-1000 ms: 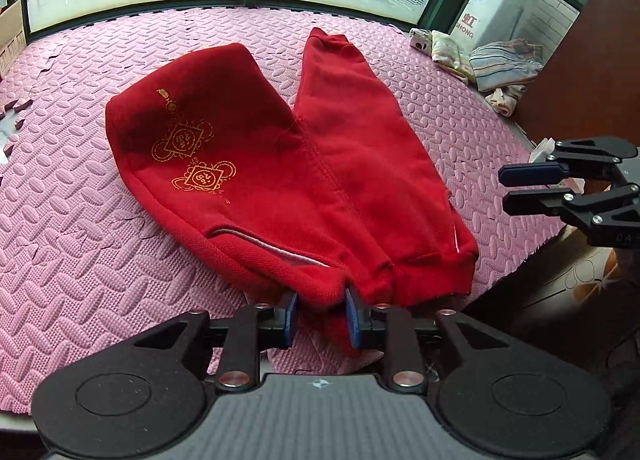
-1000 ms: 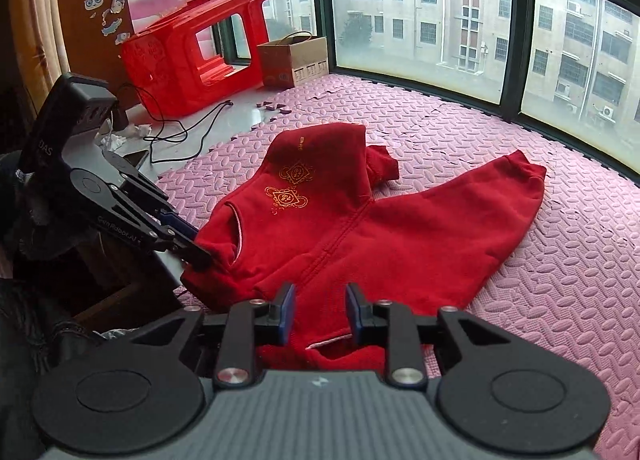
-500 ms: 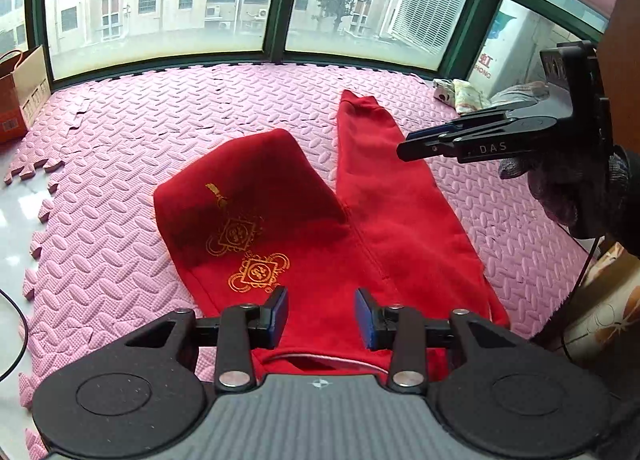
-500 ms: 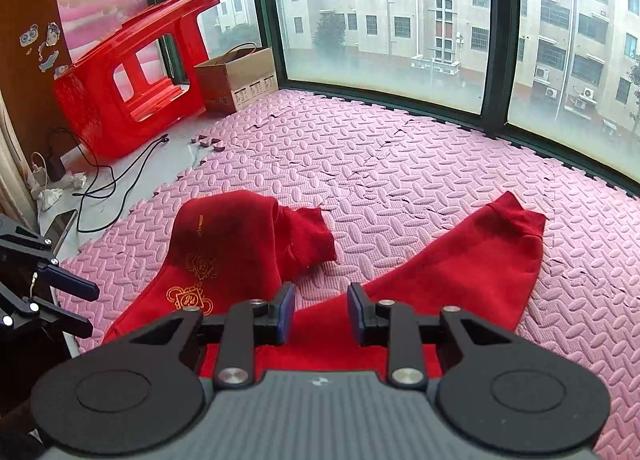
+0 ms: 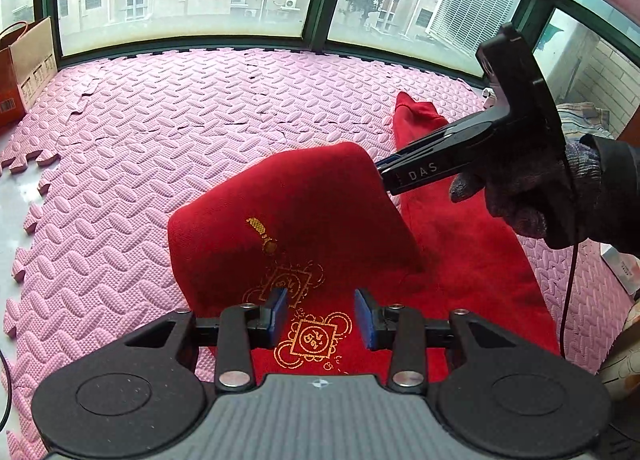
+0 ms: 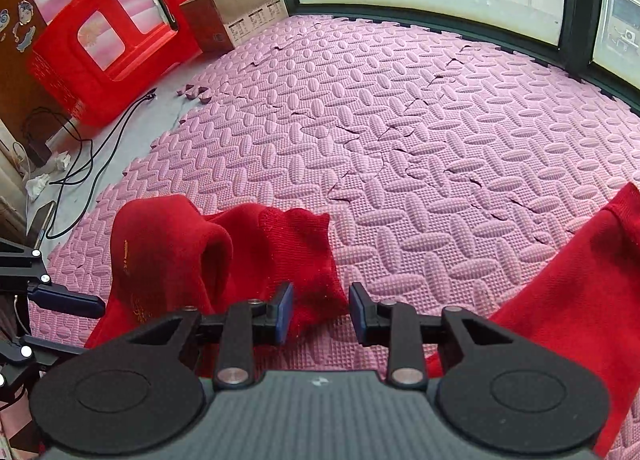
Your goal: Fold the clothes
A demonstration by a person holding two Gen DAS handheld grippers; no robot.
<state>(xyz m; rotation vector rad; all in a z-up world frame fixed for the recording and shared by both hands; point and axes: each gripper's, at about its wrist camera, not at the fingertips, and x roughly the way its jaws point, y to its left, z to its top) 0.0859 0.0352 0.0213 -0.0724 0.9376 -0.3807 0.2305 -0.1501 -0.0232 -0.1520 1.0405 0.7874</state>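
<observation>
Left gripper: fingers standing apart, gripping nothing, hovering over gold print. Right gripper: fingers likewise parted and empty, near a cuff at 12 o'clock. Red hoodie is lying on the pink foam mat; one sleeve is running toward 3 o'clock. Judging: thick, soft fleece, limp, not slippery; ribbed cuffs and hem look like the best holds. Cardboard box, red plastic stool and cables are sitting at 10–11 o'clock, well apart, obstructing nothing.

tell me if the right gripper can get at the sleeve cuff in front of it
Probably yes: the right gripper has its jaws open, and the red hoodie's sleeve cuff lies just ahead on the pink foam mat, nothing between them.
</observation>
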